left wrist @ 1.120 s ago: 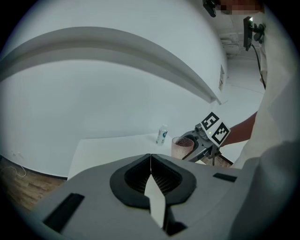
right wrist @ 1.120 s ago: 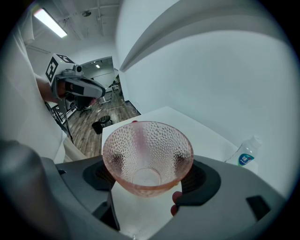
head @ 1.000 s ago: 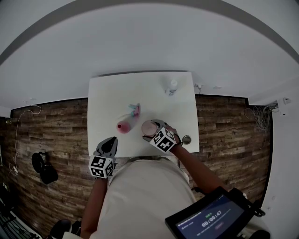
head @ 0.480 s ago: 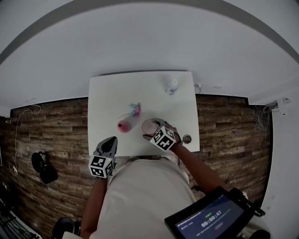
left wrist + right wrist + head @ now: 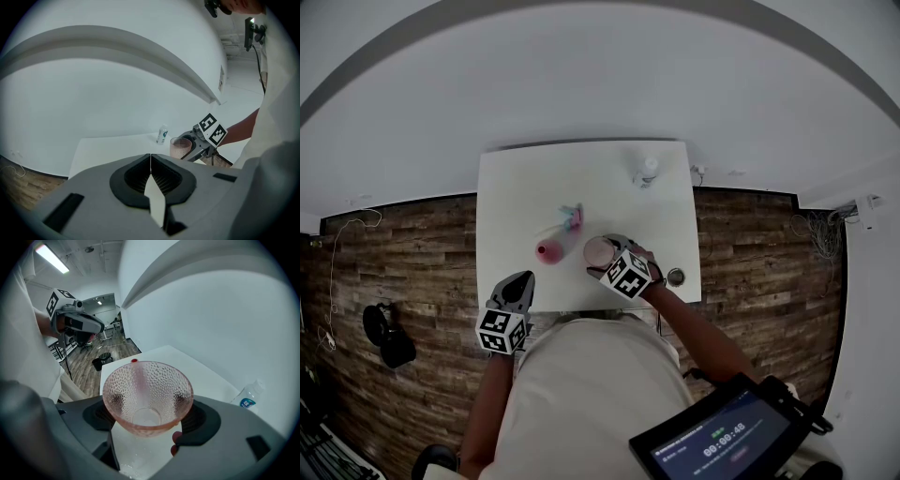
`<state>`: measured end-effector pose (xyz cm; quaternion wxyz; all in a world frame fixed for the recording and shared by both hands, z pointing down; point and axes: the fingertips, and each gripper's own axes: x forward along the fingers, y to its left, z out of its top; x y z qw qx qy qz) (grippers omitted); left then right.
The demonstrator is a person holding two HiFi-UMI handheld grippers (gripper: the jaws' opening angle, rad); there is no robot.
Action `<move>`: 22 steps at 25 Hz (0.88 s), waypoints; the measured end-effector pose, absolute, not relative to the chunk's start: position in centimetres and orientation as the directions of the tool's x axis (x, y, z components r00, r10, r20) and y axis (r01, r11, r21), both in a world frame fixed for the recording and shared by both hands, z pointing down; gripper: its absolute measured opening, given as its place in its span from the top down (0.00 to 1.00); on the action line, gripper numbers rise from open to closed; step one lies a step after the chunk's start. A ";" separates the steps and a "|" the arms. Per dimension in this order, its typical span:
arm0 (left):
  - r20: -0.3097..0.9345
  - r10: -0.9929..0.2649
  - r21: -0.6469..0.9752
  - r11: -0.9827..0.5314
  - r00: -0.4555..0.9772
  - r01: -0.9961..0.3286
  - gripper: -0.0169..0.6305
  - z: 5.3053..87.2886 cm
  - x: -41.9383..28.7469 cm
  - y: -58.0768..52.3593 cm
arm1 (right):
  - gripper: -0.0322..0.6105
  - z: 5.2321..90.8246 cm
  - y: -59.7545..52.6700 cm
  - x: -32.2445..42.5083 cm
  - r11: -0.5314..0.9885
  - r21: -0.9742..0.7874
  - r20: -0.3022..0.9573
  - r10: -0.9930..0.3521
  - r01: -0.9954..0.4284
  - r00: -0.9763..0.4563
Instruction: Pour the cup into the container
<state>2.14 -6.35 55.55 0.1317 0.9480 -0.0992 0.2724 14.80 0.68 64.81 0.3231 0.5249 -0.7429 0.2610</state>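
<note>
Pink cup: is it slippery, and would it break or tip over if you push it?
The cup looks like bumpy glass, so it's probably stiff and could break if dropped. The bumps likely help the right gripper, shut on it, not slip. It looks empty, so probably light; its narrow bottom and wide top might make it tippy.

White table (image 5: 516, 187) with bottle (image 5: 646, 172), container (image 5: 549, 251)

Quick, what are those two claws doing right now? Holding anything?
Left claw: closed, empty.
Right claw: closed on the pink glass cup.
</note>
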 end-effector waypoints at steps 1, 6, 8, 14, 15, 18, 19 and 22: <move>0.542 -0.116 0.195 -0.946 0.832 -0.259 0.95 55.5 2.2 -6.4 | 0.36 64.8 0.7 14.8 0.313 -0.048 0.755 -0.611 -0.949 -0.239; 0.545 -0.117 0.188 -0.948 0.830 -0.257 0.95 55.7 2.3 -6.7 | 0.36 65.0 0.7 15.0 0.313 -0.044 0.756 -0.610 -0.949 -0.237; 0.547 -0.116 0.186 -0.949 0.829 -0.256 0.95 55.7 2.3 -6.7 | 0.36 65.1 0.7 15.1 0.312 -0.044 0.757 -0.609 -0.949 -0.235; 0.554 -0.111 0.186 -0.949 0.825 -0.253 0.95 56.3 2.2 -6.6 | 0.36 65.5 1.0 15.1 0.307 -0.047 0.757 -0.610 -0.951 -0.234; 0.557 -0.109 0.188 -0.949 0.824 -0.253 0.95 56.4 2.1 -6.5 | 0.36 65.5 1.0 15.1 0.305 -0.048 0.757 -0.610 -0.951 -0.234; 0.563 -0.100 0.195 -0.948 0.820 -0.250 0.95 56.8 2.1 -6.3 | 0.36 65.8 1.1 15.2 0.301 -0.050 0.759 -0.608 -0.952 -0.232; 0.565 -0.097 0.197 -0.949 0.819 -0.248 0.95 56.9 2.1 -6.3 | 0.36 65.9 1.1 15.3 0.300 -0.050 0.761 -0.606 -0.953 -0.231; 0.570 -0.089 0.198 -0.950 0.817 -0.242 0.95 57.0 2.1 -6.2 | 0.36 66.1 1.2 15.4 0.297 -0.052 0.764 -0.603 -0.954 -0.229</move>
